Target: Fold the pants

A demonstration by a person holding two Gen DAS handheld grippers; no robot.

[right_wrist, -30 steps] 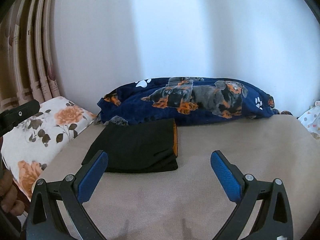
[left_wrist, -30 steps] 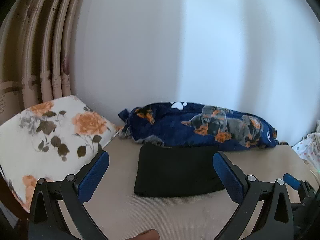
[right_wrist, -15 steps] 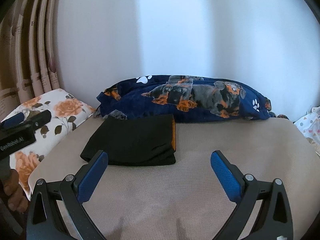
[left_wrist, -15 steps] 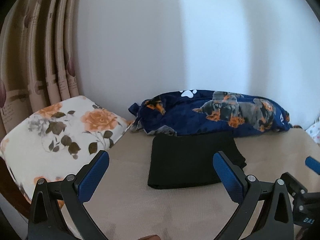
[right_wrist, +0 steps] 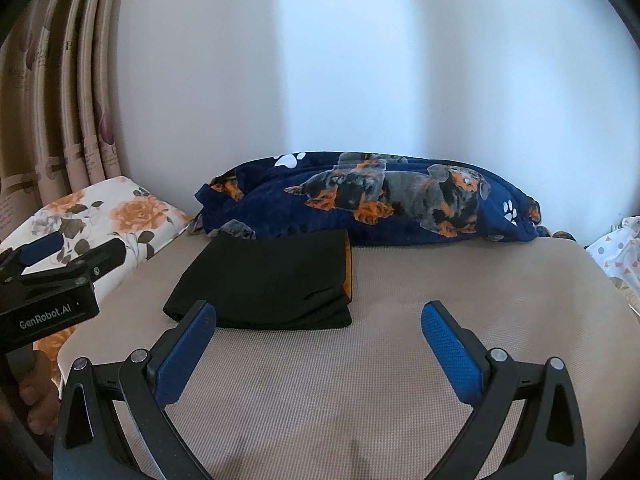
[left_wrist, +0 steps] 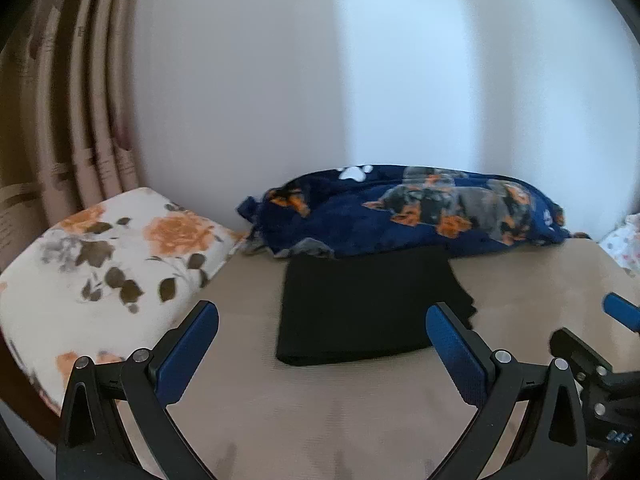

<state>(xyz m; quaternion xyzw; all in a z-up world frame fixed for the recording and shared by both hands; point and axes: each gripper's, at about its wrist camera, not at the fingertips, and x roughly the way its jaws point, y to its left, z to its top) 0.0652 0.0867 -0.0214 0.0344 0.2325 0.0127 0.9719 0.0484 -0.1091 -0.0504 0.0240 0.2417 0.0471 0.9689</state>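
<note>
The black pants lie folded flat on the bed, touching the dog-print blanket. Both the left gripper and right gripper have jaws apart, empty. Soft, light cloth probably slumps; pinching a folded edge looks safest.

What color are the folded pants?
Black pants, with an orange strip at one edge; the right wrist view shows it best.

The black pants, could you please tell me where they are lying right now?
In both wrist views, the folded pants lie flat on the beige bed surface, against the dog-print blanket, right of the floral pillow.
</note>
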